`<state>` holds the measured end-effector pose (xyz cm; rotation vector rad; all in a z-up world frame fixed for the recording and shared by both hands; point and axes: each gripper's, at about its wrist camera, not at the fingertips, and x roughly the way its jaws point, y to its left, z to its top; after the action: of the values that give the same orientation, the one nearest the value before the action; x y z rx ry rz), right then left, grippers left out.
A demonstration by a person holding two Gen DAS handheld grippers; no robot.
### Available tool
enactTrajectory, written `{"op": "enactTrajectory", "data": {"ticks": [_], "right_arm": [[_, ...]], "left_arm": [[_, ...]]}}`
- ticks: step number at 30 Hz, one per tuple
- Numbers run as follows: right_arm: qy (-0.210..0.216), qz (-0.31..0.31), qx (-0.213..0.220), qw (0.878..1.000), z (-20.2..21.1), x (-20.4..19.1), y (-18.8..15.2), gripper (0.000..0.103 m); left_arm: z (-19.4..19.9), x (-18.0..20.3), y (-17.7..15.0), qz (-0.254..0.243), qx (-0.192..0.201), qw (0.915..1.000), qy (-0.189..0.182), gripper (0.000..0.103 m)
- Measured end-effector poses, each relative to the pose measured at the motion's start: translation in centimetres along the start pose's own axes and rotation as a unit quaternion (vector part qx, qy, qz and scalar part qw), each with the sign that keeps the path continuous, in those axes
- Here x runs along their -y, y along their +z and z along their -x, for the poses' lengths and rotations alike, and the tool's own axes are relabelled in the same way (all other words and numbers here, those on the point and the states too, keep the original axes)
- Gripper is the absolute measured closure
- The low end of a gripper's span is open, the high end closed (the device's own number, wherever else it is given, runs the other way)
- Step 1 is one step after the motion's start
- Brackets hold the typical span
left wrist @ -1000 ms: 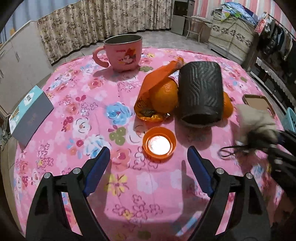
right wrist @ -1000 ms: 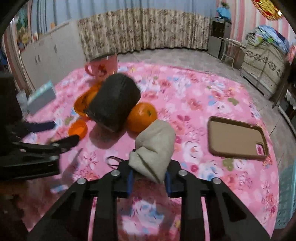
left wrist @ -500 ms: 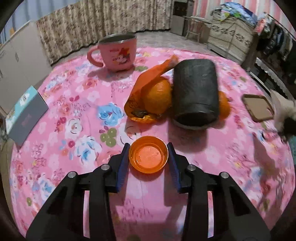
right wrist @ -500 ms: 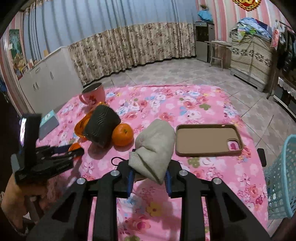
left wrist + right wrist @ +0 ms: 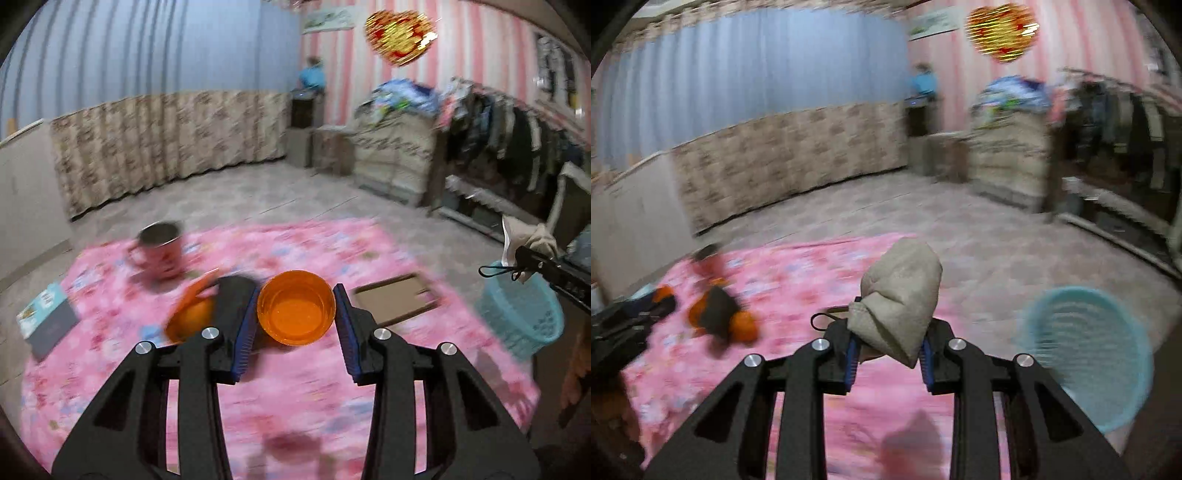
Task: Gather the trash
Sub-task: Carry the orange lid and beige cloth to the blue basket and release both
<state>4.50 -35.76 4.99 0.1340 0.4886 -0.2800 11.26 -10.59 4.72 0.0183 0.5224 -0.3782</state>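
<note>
My left gripper (image 5: 296, 314) is shut on a small orange plastic cup (image 5: 296, 306) and holds it lifted above the pink flowered table (image 5: 295, 398). My right gripper (image 5: 887, 350) is shut on a crumpled beige cloth (image 5: 901, 295) with a black loop hanging from it, raised above the table's right side. A light blue mesh basket (image 5: 1089, 354) stands on the floor just right of the table; it also shows in the left wrist view (image 5: 521, 314). The right gripper with the cloth (image 5: 532, 240) hangs above the basket there.
On the table are a pink mug (image 5: 160, 251), an orange bag with oranges (image 5: 192, 314), a black roll (image 5: 718, 306), a brown phone case (image 5: 397, 299) and a blue-grey box (image 5: 46, 321). Both views are motion-blurred. Furniture and hanging clothes line the right wall.
My left gripper closed on the orange cup and lifted it off the table. My right gripper carried the cloth up and to the right, toward the blue basket.
</note>
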Motion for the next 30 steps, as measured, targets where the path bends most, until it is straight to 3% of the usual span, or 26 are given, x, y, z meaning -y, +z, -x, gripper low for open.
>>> {"op": "enactTrajectory", "data": {"ticks": [5,9,14,20,30], "right_arm": [[-0.098,-0.053,0.010,0.994,3.3,9.3,0.0,0.076],[-0.119,-0.094,0.024,0.988,4.1,13.6,-0.2,0.076],[-0.117,-0.110,0.029,0.987,3.2,15.5,-0.6,0.076],[-0.128,-0.138,0.024,0.982,2.1,17.1,-1.4,0.075],[-0.128,-0.158,0.021,0.979,1.1,17.8,-1.8,0.073]], "left_arm": [[-1.4,8.4,1.6,-0.033,0.011,0.9958,-0.085,0.064],[-3.7,15.6,2.9,-0.069,0.038,0.9873,-0.138,0.064],[-7.1,23.4,2.9,-0.113,0.020,0.9728,-0.201,0.064],[-10.7,26.7,1.9,-0.103,-0.006,0.9703,-0.219,0.064],[-12.4,28.0,0.6,-0.108,-0.036,0.9641,-0.240,0.064]]}}
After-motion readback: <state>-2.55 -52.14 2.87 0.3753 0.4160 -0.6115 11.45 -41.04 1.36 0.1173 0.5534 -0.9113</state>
